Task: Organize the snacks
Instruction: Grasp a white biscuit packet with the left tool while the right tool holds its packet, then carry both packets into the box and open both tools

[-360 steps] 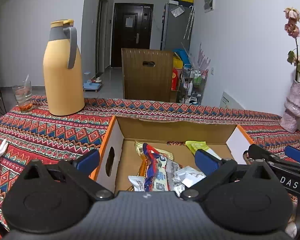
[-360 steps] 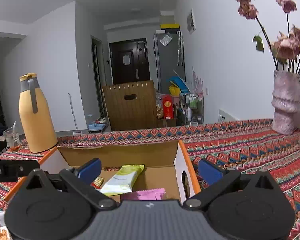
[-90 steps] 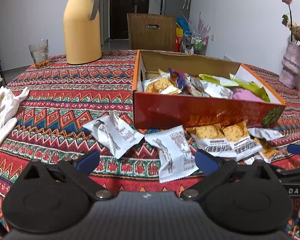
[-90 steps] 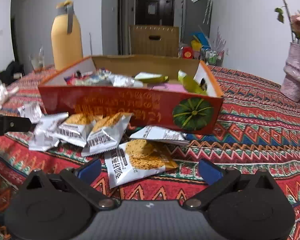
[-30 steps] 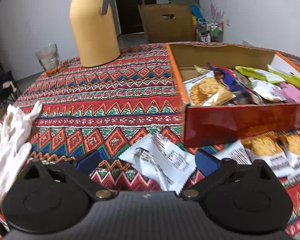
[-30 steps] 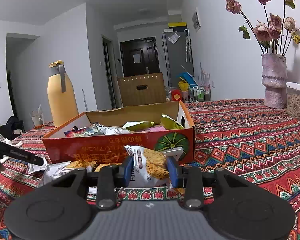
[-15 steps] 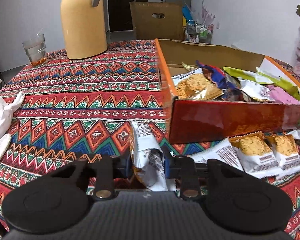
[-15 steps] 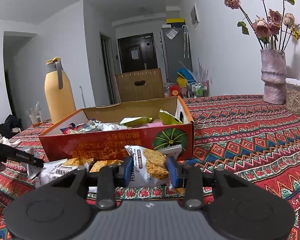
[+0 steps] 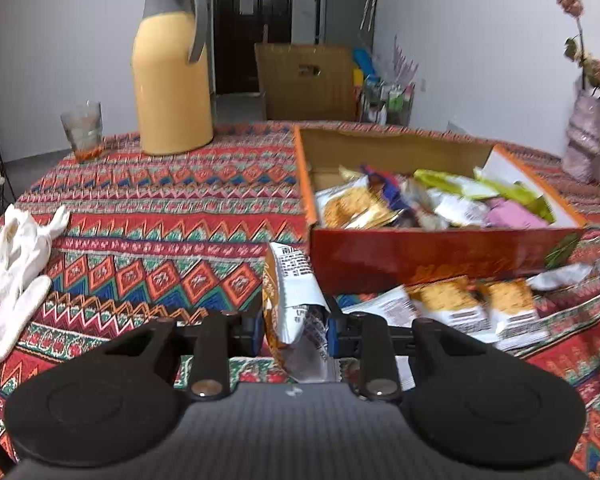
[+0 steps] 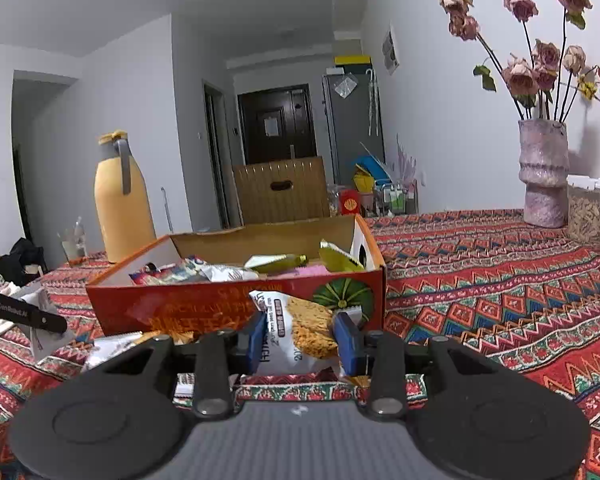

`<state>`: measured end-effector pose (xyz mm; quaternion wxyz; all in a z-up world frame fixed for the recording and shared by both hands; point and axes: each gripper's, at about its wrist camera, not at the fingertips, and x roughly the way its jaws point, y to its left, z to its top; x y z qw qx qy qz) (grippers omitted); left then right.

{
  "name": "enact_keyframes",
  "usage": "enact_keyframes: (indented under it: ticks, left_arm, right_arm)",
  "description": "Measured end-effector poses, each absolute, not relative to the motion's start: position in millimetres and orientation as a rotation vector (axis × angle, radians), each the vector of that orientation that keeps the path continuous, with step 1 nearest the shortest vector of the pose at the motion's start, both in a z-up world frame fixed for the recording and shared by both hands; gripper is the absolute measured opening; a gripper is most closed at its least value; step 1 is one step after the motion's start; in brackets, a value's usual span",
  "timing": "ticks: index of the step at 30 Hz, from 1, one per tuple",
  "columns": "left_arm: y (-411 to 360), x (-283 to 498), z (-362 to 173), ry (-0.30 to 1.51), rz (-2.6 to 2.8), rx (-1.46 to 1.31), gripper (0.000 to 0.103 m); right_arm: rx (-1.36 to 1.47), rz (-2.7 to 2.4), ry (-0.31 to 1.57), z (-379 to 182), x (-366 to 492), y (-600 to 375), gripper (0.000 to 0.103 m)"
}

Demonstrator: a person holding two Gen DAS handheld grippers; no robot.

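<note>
My left gripper [image 9: 294, 326] is shut on a white snack packet [image 9: 294, 292], crumpled and lifted off the cloth left of the box's near corner. The orange cardboard box [image 9: 440, 256] holds several mixed snack packets [image 9: 428, 200]. More cracker packets [image 9: 472, 308] lie loose on the cloth before the box's front wall. In the right wrist view, my right gripper [image 10: 304, 338] is shut on a white cracker packet [image 10: 300, 326], held up in front of the box [image 10: 180, 300]. Part of the left gripper [image 10: 24, 312] shows at the left edge with its packet.
A yellow thermos jug [image 9: 172, 72] and a glass [image 9: 82, 130] stand at the back left of the patterned tablecloth [image 9: 160, 200]. White gloves [image 9: 12, 264] lie at the left edge. A pink vase of dried roses [image 10: 542, 176] and a container [image 10: 592, 212] stand at the right.
My left gripper closed on a white packet that lay on the cloth and raised it, moving toward the box. The right gripper kept still, holding its cracker packet.
</note>
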<state>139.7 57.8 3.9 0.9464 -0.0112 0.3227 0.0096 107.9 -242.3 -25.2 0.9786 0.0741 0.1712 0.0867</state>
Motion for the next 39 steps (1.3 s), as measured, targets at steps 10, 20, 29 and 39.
enact_keyframes:
  ticks: [10, 20, 29, 39]
  left_arm:
    - [27, 133, 33, 0.580, -0.041, -0.040, 0.029]
    - [1, 148, 50, 0.531, -0.060, -0.062, 0.029]
    - [-20, 182, 62, 0.516, -0.045, -0.094, 0.029]
    - [-26, 228, 53, 0.512, 0.056, -0.127, 0.029]
  right_arm:
    - [0.136, 0.196, 0.288, -7, 103, -239, 0.036]
    - [0.103, 0.229, 0.231, 18, 125, -228, 0.036]
    - [0.076, 0.237, 0.212, 33, 167, -215, 0.036]
    - [0.097, 0.194, 0.246, 24, 224, -207, 0.036]
